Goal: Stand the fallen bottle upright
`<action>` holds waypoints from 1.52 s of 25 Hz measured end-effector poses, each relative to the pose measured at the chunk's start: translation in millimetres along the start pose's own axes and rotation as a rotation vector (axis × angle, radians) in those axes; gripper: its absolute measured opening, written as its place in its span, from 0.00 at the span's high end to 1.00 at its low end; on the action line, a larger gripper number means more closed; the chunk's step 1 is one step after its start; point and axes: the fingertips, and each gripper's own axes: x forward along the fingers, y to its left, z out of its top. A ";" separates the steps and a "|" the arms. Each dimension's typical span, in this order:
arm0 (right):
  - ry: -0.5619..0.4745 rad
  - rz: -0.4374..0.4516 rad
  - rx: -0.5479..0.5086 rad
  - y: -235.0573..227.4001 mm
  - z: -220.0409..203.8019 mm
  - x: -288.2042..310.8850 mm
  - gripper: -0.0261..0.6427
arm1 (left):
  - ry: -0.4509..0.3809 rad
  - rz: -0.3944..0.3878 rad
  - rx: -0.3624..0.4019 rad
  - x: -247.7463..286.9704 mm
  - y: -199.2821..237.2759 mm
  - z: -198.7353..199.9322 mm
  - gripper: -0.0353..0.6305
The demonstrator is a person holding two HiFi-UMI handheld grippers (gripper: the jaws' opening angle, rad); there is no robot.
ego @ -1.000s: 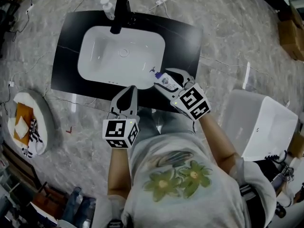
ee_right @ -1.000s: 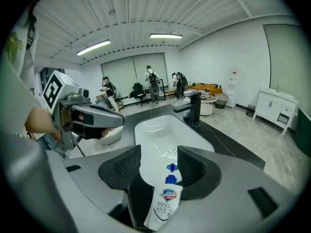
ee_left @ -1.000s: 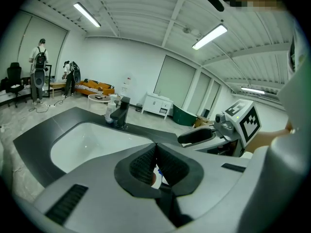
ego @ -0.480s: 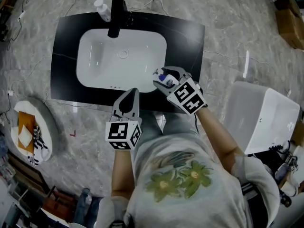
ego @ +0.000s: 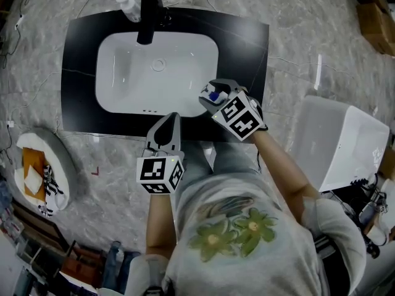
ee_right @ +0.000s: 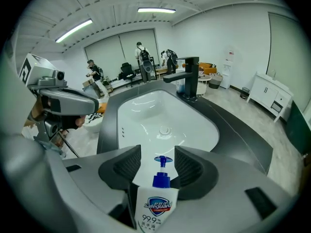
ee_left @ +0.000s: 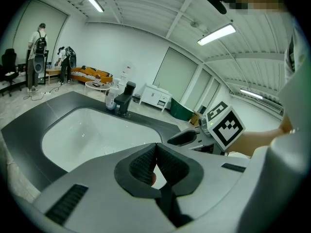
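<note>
A white soap bottle point(ee_right: 156, 205) with a blue pump and a blue label sits between the jaws of my right gripper point(ee_right: 158, 166), which is shut on its body; the pump points out past the fingertips toward the basin. From the head view the right gripper point(ego: 214, 91) is over the black counter at the basin's front right corner, and only the blue pump of the bottle point(ego: 215, 96) shows. My left gripper point(ego: 168, 121) hovers at the counter's front edge, shut with nothing in it point(ee_left: 155, 161). I cannot tell whether the bottle touches the counter.
A white basin point(ego: 123, 73) is set into the black counter point(ego: 247, 42). A black faucet point(ego: 148, 11) and a second pump bottle point(ego: 126, 5) stand at the back. A white bin point(ego: 339, 140) is on the right, a round tray point(ego: 37, 171) on the left floor.
My right gripper has carried the bottle away from me along the counter and turned it, so its pump now faces up toward the head camera. The left gripper has hardly moved.
</note>
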 end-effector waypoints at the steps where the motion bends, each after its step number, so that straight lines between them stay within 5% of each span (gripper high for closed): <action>1: 0.005 -0.003 0.004 -1.0 -0.9 2.8 0.64 | 0.003 -0.001 -0.002 0.5 1.4 -1.7 0.92; 23: 0.240 -0.049 -0.054 -12.7 -30.9 51.4 0.64 | 0.051 -0.007 -0.002 6.9 23.7 -15.2 0.92; 38: 0.253 -0.043 -0.094 -11.7 -31.6 49.6 0.70 | 0.048 -0.010 -0.006 9.0 18.4 -15.0 0.92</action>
